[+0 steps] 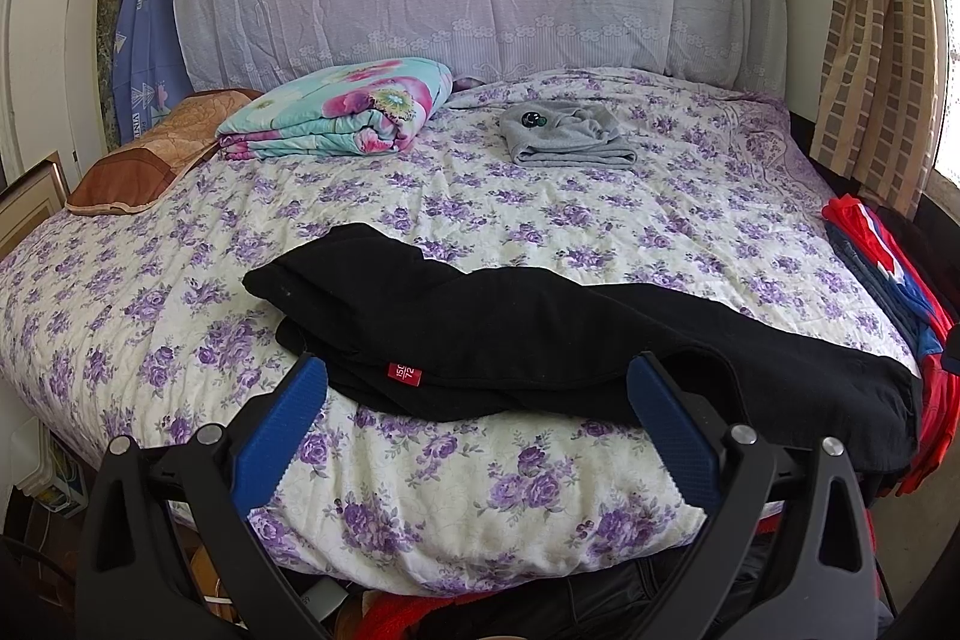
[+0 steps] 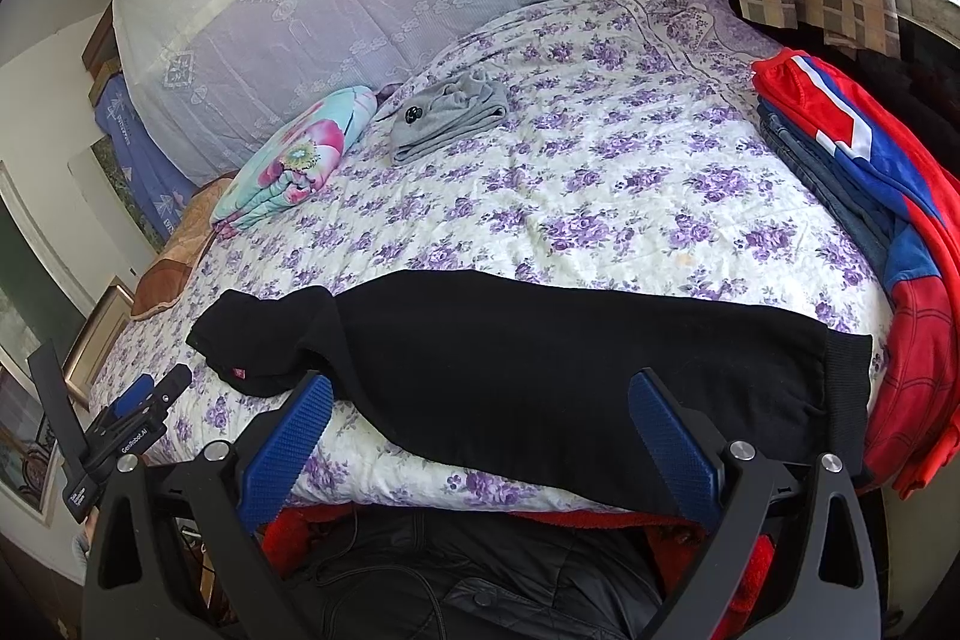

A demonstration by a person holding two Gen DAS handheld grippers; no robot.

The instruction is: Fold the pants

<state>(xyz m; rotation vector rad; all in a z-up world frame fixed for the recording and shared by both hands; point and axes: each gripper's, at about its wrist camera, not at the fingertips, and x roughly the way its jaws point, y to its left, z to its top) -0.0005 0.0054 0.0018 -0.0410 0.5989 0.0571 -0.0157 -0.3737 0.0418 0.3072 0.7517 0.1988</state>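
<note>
Black pants (image 1: 540, 340) (image 2: 540, 358) lie stretched across the near edge of the bed, waist end bunched at the left with a small red tag (image 1: 403, 373) (image 2: 236, 374) showing, leg cuff at the right. My left gripper (image 1: 477, 370) is open, its blue-padded fingers spread in front of the pants' near edge, nothing between them. My right gripper (image 2: 480, 388) is open too, fingers wide apart before the middle of the pants. In the right wrist view the left gripper (image 2: 150, 400) shows low at the left, beside the bed.
The bed (image 1: 540, 220) carries a purple-flowered cover. At its head lie a folded floral quilt (image 1: 342, 112), a folded grey garment (image 1: 567, 133) and a brown pillow (image 1: 150, 154). A pile of red, blue and denim clothes (image 2: 858, 196) sits on the right edge. Dark items lie below the bed.
</note>
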